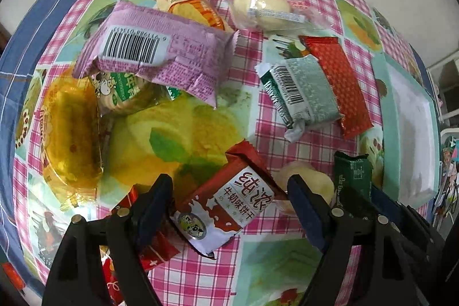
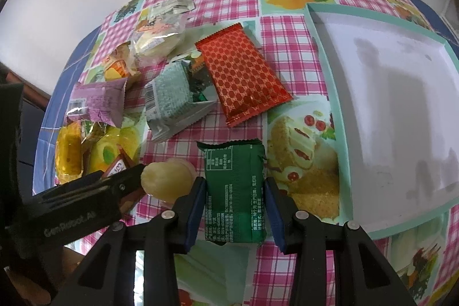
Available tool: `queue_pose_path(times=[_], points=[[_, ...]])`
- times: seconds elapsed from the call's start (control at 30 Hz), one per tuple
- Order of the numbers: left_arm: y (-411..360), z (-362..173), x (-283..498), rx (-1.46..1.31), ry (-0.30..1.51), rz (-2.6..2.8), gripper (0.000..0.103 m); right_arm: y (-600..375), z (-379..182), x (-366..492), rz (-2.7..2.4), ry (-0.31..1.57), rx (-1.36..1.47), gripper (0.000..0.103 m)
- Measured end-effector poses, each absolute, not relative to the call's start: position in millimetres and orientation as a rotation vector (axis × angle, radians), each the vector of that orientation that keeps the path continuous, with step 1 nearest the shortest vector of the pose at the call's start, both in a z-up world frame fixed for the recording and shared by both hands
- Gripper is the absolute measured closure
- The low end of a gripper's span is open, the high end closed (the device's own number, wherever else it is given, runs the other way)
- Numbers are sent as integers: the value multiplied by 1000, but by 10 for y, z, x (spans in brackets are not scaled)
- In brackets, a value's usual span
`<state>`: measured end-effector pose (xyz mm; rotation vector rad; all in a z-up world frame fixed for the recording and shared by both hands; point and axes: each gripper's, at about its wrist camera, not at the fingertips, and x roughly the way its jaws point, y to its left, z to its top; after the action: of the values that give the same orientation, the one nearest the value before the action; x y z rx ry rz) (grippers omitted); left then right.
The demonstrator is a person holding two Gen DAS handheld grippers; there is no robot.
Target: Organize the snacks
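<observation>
My left gripper (image 1: 229, 200) is open around a red-and-white milk biscuit packet (image 1: 229, 205) that lies on the cloth between its fingers. My right gripper (image 2: 235, 194) is shut on a dark green snack packet (image 2: 235, 191), which also shows at the right in the left wrist view (image 1: 354, 177). A pale round bun (image 2: 169, 179) lies just left of it. A mint-edged white tray (image 2: 387, 105) sits at the right, with nothing in it.
Loose snacks lie on the checked tablecloth (image 2: 287, 30): a red patterned packet (image 2: 243, 73), a grey-green packet (image 2: 172, 99), a purple packet (image 1: 160, 48), a wrapped pale bun (image 1: 261, 5), an orange-yellow packet (image 1: 186, 2) and a yellow cake pack (image 1: 71, 134).
</observation>
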<state>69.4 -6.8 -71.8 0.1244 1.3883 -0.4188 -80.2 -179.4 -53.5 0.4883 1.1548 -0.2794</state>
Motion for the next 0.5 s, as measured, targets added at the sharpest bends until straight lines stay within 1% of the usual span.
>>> queue_pose_path(times=[0.5], points=[[-403, -569, 377, 312, 1359, -437, 21, -1817, -554, -833, -294, 1173, 493, 58]])
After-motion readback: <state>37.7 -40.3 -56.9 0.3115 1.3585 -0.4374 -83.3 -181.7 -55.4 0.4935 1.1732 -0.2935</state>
